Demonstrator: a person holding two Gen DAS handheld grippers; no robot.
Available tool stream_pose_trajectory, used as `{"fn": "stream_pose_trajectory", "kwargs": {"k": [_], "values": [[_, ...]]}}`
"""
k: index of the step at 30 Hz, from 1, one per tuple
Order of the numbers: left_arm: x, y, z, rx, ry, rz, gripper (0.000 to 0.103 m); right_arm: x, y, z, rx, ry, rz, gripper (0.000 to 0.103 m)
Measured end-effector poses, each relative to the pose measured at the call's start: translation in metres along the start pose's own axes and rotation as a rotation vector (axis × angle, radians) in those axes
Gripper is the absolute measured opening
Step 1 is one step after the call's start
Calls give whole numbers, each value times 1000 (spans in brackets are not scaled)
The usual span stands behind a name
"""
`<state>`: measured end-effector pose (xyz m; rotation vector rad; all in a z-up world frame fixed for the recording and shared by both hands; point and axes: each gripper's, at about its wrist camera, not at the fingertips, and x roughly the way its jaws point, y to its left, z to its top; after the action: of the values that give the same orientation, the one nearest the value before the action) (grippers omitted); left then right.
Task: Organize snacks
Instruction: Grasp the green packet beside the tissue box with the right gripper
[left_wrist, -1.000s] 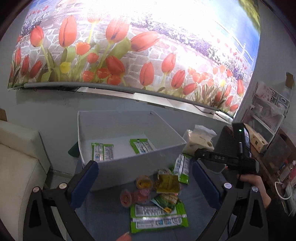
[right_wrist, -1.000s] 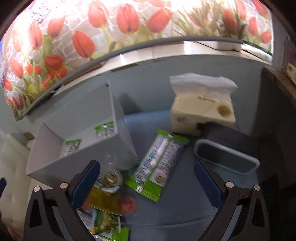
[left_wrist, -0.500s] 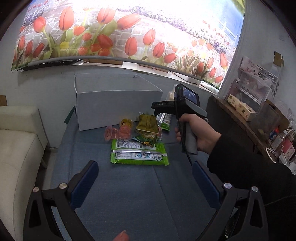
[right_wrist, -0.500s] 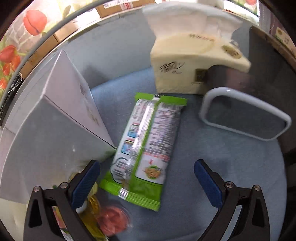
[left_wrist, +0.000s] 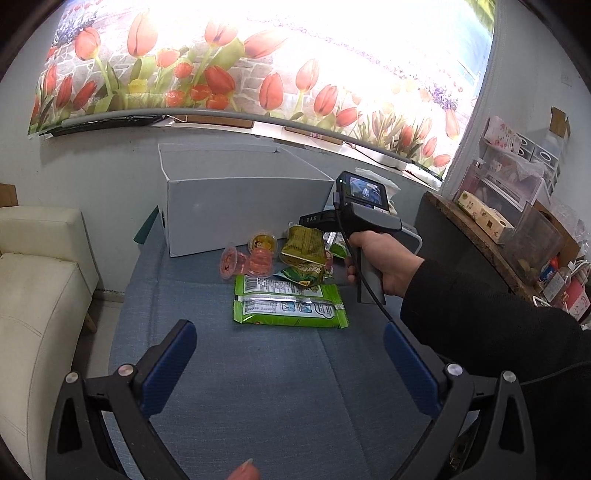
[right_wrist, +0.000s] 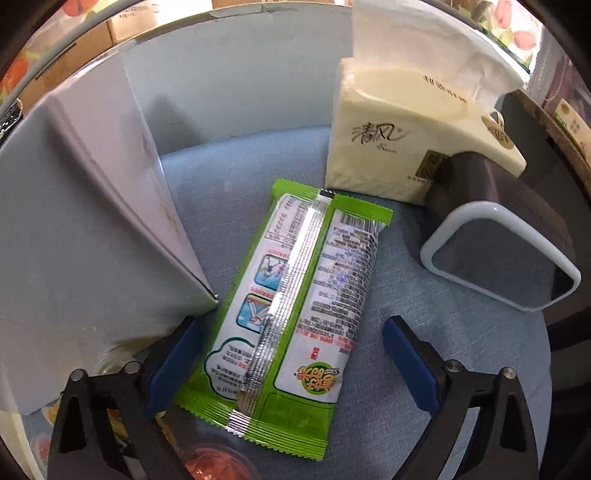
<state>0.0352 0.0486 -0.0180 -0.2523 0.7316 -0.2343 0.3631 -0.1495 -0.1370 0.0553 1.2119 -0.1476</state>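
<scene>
Beside white box (right_wrist: 92, 229), green snack packet (right_wrist: 291, 302), tissue pack (right_wrist: 399, 147) lettered 清风

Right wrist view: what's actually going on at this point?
A person is sorting snacks with a handheld gripper in each hand. The right gripper is open and lowered over a green snack packet lying seam-up on the blue cloth, between the white box and the tissue pack; its fingers straddle the packet without closing on it. The left gripper is open and empty, held back from the remaining snack pile in front of the box.
</scene>
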Motion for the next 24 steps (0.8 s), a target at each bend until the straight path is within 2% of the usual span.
{"fn": "stream_pose_trajectory", "kwargs": {"k": [1, 2, 3, 5, 9, 18, 24], "values": [[2, 1, 0, -3, 8, -8, 103, -1, 2, 0, -6, -2, 2, 92], [5, 1, -1, -9, 21, -16, 103, -4, 3, -1, -11, -10, 6, 80], [9, 1, -2, -13, 36, -20, 103, -7, 2, -2, -8, -17, 5, 77], [13, -2, -2, -6, 57, -18, 103, -11, -1, -6, 3, -10, 24, 76], [11, -11, -4, 36, 38, -5, 103, -16, -11, -10, -25, -9, 60, 72], [20, -25, -1, 62, 66, -5, 103, -37, -51, -24, -17, -1, 211, 69], [26, -36, -4, 94, 77, 18, 103, -65, -72, -37, -76, -78, 218, 69]]}}
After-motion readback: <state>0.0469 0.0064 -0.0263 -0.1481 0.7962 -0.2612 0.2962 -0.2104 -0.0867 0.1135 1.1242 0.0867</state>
